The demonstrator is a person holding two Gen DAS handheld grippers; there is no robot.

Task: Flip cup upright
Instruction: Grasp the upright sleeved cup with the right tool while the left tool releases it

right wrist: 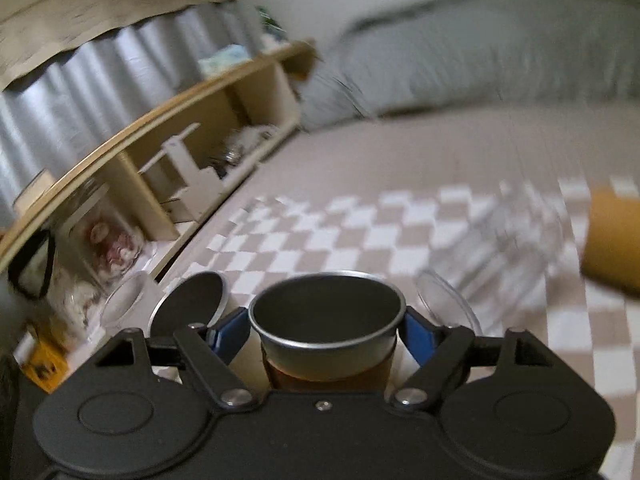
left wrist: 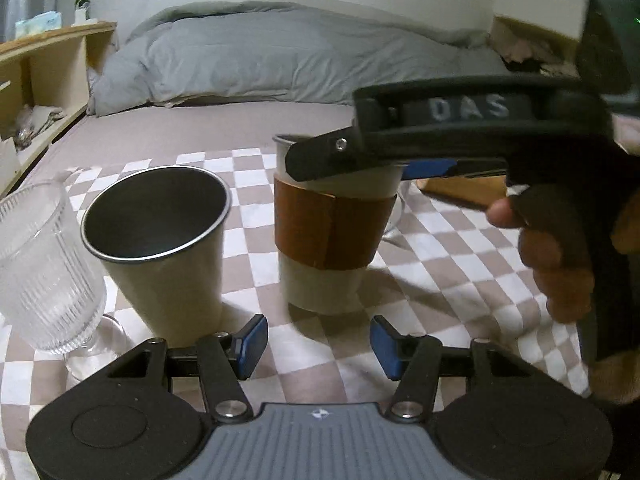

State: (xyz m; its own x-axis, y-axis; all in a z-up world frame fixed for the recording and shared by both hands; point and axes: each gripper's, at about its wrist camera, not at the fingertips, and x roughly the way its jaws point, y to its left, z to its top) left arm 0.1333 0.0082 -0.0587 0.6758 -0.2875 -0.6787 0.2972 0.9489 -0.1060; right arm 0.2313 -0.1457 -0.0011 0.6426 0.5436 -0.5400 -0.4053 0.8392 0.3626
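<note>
A checkered cloth (left wrist: pixel 256 200) covers the bed (left wrist: pixel 160 132), carrying a sleeved cup (left wrist: pixel 332 240), steel tumbler (left wrist: pixel 160 248) and ribbed glass (left wrist: pixel 44 272).

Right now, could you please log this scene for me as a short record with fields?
surface: checkered cloth
task cup: sleeved cup, upright, mouth up
right gripper: fingers around the sleeved cup just below its rim
left gripper: open, holding nothing, low in front of the cups
neighbours: steel cup and ribbed glass, both upright

I see the right gripper (right wrist: pixel 326 334) w/ blue pads (right wrist: pixel 228 336) clamped on the sleeved cup (right wrist: pixel 326 320), mouth up, above checkered cloth (right wrist: pixel 360 236); wooden shelf (right wrist: pixel 160 160) at left.
</note>
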